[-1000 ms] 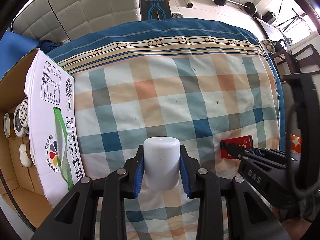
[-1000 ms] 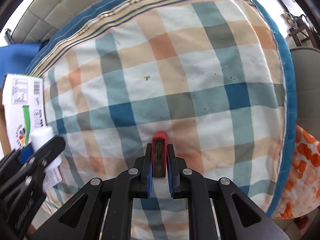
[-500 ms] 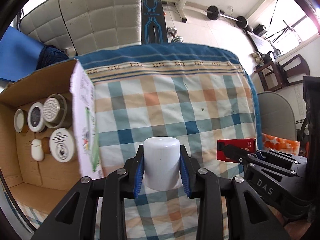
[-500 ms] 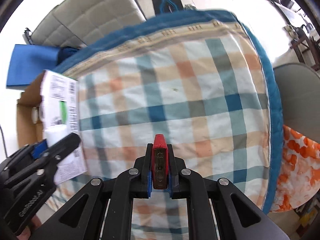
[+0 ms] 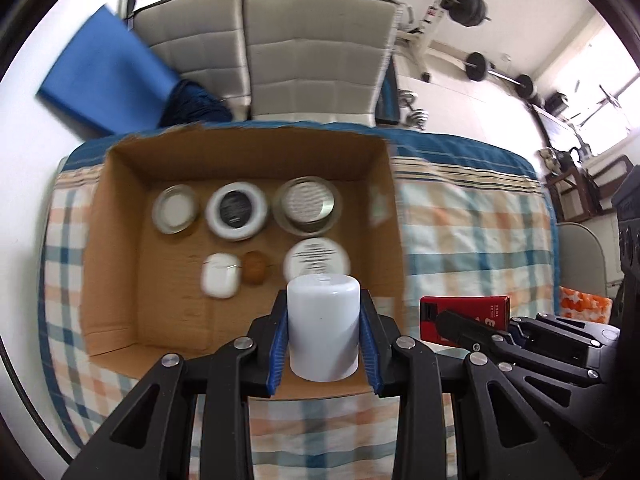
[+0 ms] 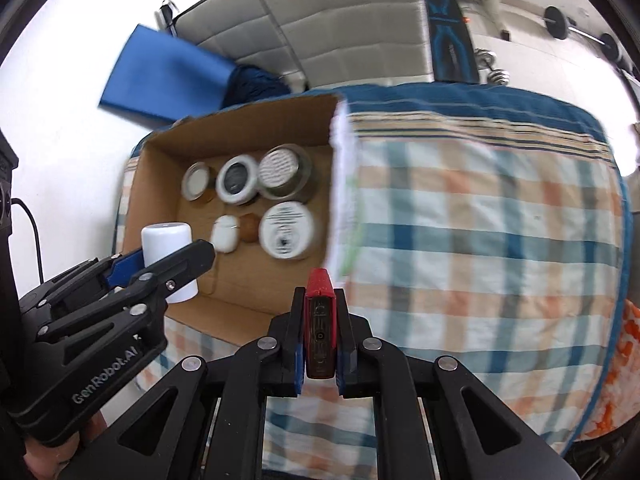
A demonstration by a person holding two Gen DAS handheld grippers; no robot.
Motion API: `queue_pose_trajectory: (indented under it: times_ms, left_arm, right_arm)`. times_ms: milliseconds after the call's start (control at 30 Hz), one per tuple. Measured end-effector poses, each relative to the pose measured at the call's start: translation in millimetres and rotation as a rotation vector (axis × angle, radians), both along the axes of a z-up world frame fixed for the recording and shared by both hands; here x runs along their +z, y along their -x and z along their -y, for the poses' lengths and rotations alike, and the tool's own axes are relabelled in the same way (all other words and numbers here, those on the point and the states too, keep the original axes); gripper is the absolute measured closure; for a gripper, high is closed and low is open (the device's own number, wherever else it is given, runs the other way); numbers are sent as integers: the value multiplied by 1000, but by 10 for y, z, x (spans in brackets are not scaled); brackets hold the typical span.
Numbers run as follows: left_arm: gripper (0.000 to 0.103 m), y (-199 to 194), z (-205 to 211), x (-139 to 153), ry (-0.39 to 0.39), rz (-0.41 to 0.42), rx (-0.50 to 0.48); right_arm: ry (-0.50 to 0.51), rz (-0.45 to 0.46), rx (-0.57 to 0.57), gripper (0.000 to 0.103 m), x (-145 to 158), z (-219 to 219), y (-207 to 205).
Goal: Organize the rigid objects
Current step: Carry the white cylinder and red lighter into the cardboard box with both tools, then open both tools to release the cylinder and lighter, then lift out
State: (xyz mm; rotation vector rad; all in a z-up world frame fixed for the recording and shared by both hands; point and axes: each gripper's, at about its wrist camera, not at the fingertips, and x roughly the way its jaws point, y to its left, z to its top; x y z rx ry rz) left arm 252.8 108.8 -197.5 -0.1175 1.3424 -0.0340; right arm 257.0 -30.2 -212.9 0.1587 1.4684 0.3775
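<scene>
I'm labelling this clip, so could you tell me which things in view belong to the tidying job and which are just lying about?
Part of the job:
- white cylinder, held by the left gripper
- red box, held by the right gripper
- cardboard box, holding jars and small items

Just lying about:
- blue mat
- grey chairs
- barbells

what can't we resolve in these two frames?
- Jar lid labels in the cardboard box: motion blur, both views.
- Base of the white cylinder: hidden by the left gripper jaws.
- Red case: right view shows only its edge; right gripper covers its print in the left view.
</scene>
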Motion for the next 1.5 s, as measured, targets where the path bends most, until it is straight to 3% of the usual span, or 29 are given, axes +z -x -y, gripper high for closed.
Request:
queue_pose_trajectory:
  times_ms: [100,333,533,733,800,867,1000,1100,1133,1167,1333,1400,1467,1500]
  left_arm:
    - [74,48,-397,-174,-23,-29,43]
    - [74,66,-987,-614,-40,-101,102]
    - [74,27,-1200,-951,-41,-154,102]
    - [74,-80,-1312,-1199,-18,-191,97]
    - [74,-132,-1331,-1257,-11,-198,93]
    - [74,-175,-1342,-1321,-3,-213,89]
    - [73,-227,-1366,-1430,1,-256,83]
    - [52,-250,-1428,-1456,1,-264,103]
    - [39,-249,-1443,-1448,-2,-261,109]
    - [31,-241,-1462,-1426,-9,-252,121]
    - [18,-201,-1512,-1331,-49,-235,148]
    - [16,-177,-1516,-1263,-63,-220,154]
    - [2,-144,-1501,-1184,-81,-201,153]
    - [1,-124,-1495,-1130,-87,-184,152]
  right_arm:
    - [-18,-55,18,91,-259,-432,28]
    - [65,-101,17,91,-844,-1019,38]
    - [203,-86,49,91,-1140,-1262,21]
    - [232,-129,41,90,-1344,-1302,-64]
    - [241,-127,34,88,-1345,-1299,-105]
    - [260,-121,26,77,-1330,-1305,-144]
    - [265,-118,11,64,-1301,-1302,-222]
    - [282,-112,14,61,-1296,-1302,-256]
    - [286,-109,16,59,-1290,-1305,-258]
    - [295,-108,17,53,-1288,-1308,-257]
    - [315,-105,3,21,-1273,-1329,-233]
    - [309,-107,-4,17,-1260,-1323,-227]
    - [311,-100,-9,13,-1214,-1322,-201]
    - [314,-94,-10,12,-1199,-1317,-188]
